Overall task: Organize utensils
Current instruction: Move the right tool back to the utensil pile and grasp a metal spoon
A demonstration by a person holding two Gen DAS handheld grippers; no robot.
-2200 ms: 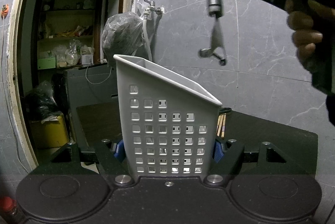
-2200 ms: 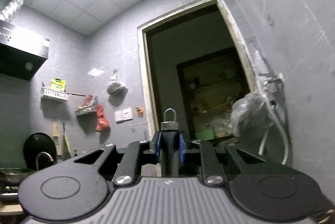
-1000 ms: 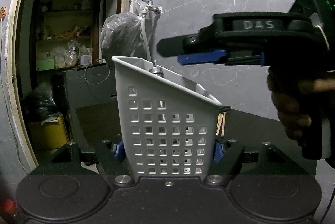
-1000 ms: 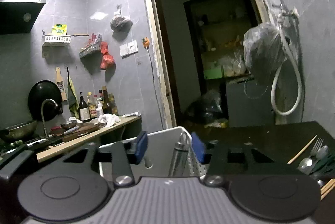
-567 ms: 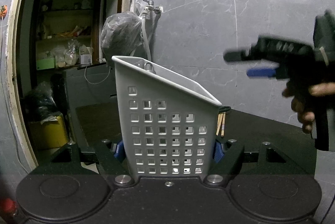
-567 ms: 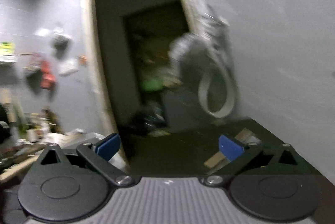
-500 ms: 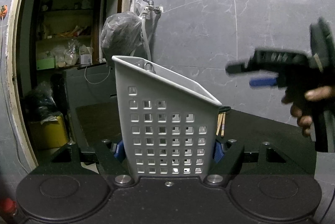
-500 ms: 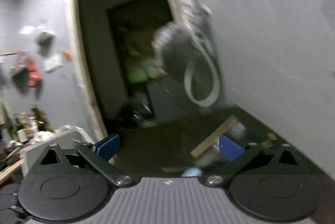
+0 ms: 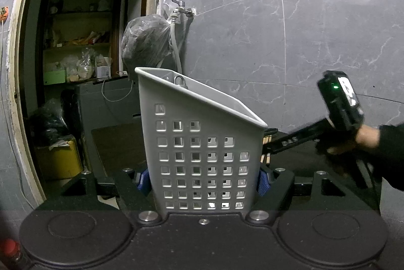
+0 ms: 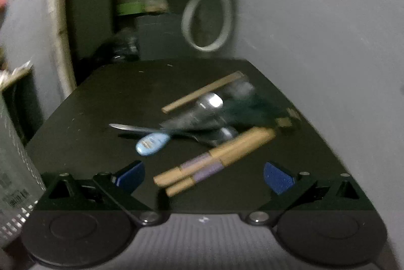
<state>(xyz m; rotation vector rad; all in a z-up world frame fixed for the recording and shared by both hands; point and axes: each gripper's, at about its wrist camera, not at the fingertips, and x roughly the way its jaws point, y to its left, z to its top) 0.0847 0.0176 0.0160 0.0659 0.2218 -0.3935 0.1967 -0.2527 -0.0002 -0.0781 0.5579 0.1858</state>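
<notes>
My left gripper (image 9: 202,179) is shut on a white perforated utensil basket (image 9: 199,143), held upright; the metal loop of a utensil handle (image 9: 178,81) pokes above its rim. My right gripper (image 10: 203,175) stands open and empty, tilted down over a pile of utensils on the black table (image 10: 106,103): a pair of wooden chopsticks (image 10: 214,158) just ahead of its fingers, a light blue spoon (image 10: 151,142), metal spoons (image 10: 209,103) and a wooden stick (image 10: 202,93). In the left wrist view the right gripper (image 9: 280,145) reaches down behind the basket, held by a hand (image 9: 353,143).
A grey tiled wall (image 9: 303,30) runs along the table's far side, with a tap, a white hose (image 10: 209,17) and a plastic bag (image 9: 146,40). A doorway (image 9: 75,42) to a storeroom lies to the left. The basket's edge (image 10: 12,169) shows at left in the right wrist view.
My right gripper let go of the metal utensil into the basket, opened wide, then swung right and down toward the pile on the table. The left gripper and basket stayed still.
</notes>
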